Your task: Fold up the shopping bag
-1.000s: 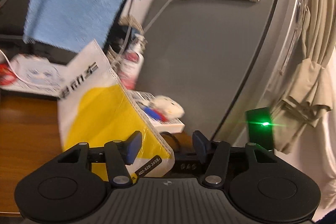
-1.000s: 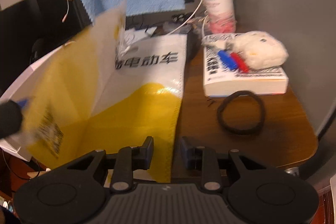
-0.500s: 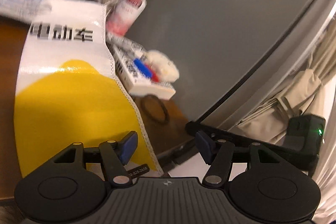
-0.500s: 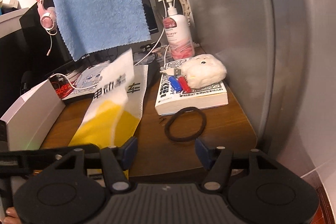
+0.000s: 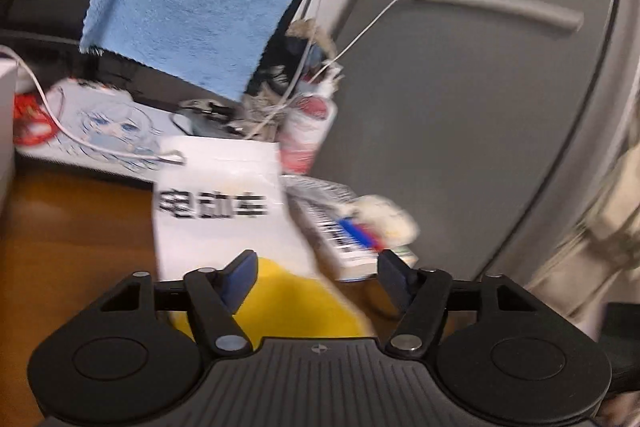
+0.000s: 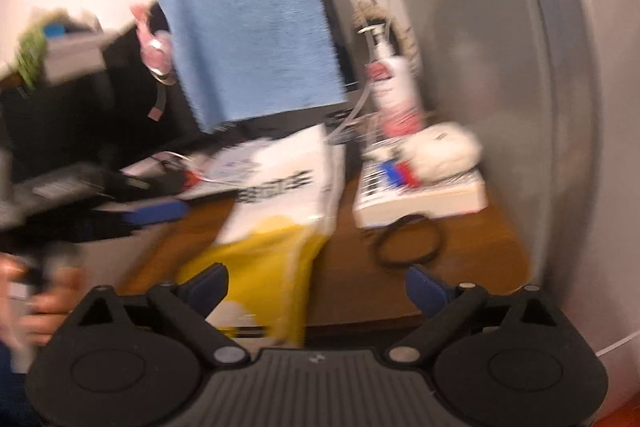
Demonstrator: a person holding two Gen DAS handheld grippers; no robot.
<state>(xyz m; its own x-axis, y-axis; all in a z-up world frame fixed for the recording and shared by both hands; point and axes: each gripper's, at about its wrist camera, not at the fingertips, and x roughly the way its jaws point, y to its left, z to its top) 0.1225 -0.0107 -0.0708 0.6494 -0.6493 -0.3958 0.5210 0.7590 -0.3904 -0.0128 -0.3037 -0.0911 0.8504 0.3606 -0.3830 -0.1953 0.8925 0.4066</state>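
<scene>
Shopping bag (image 5: 224,223), white and yellow, flat on the desk (image 5: 76,235) left of the book (image 6: 424,195). Left gripper (image 5: 316,269) and right gripper (image 6: 316,287) gape wide, empty. Only the right-wrist view shows the hair band (image 6: 408,243) and a hand (image 6: 44,291).

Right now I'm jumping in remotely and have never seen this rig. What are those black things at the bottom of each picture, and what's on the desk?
They are two handheld grippers, each with a camera looking along its fingers. The left gripper and the right gripper both stand open, holding nothing. Between them on the wooden desk lies the white and yellow shopping bag, folded lengthwise. Beside it are a book with a plush toy on top, and a black hair band. A blue towel hangs behind. The pictures are motion-blurred.
</scene>
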